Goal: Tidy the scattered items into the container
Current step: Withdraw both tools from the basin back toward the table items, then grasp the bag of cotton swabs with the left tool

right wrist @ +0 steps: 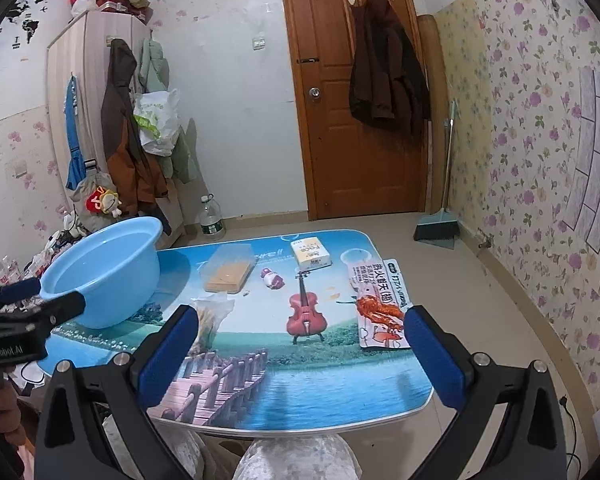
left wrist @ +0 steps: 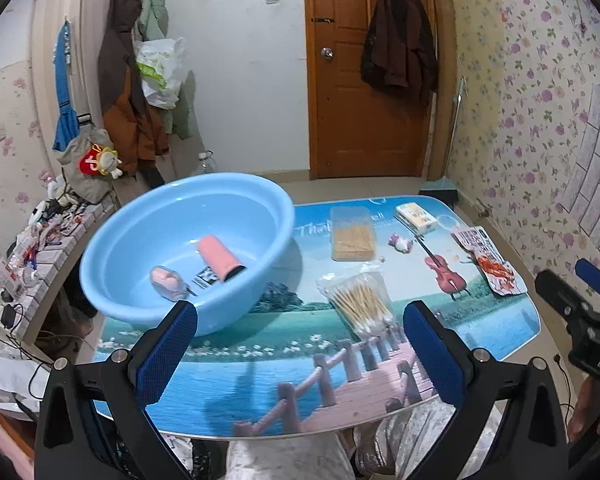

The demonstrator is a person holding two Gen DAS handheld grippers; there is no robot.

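Blue-padded left gripper [left wrist: 300, 344]: jaws stood wide apart, nothing between them, poised above the near edge of the printed table [left wrist: 228, 384]. Right gripper [right wrist: 302, 350]: jaws likewise spread full, empty, above the same table's near right part.

Just beyond the left gripper: bag of cotton swabs [left wrist: 360, 304], flat on the table, beside the blue basin [left wrist: 148, 296]. Basin on the table's left end, overhanging the edge; inside it a pink tube [left wrist: 220, 258], a pink oval item [left wrist: 168, 282] and a small printed packet, too small to read.

Further out, loose on the table: clear box of toothpicks [left wrist: 352, 236], small pink-and-white figure [left wrist: 400, 243], yellow-white carton [left wrist: 416, 218]. Snack packet [right wrist: 380, 304] lay flat just ahead of the right gripper's right finger.

Judgement: roughly a third tidied; five items remained outside. Likely next picks were the swab bag for the left, the snack packet for the right. Both lay thin and flat, so pads ought to come in low over an edge or crumpled fold, closing gently; crinkly film could slip.
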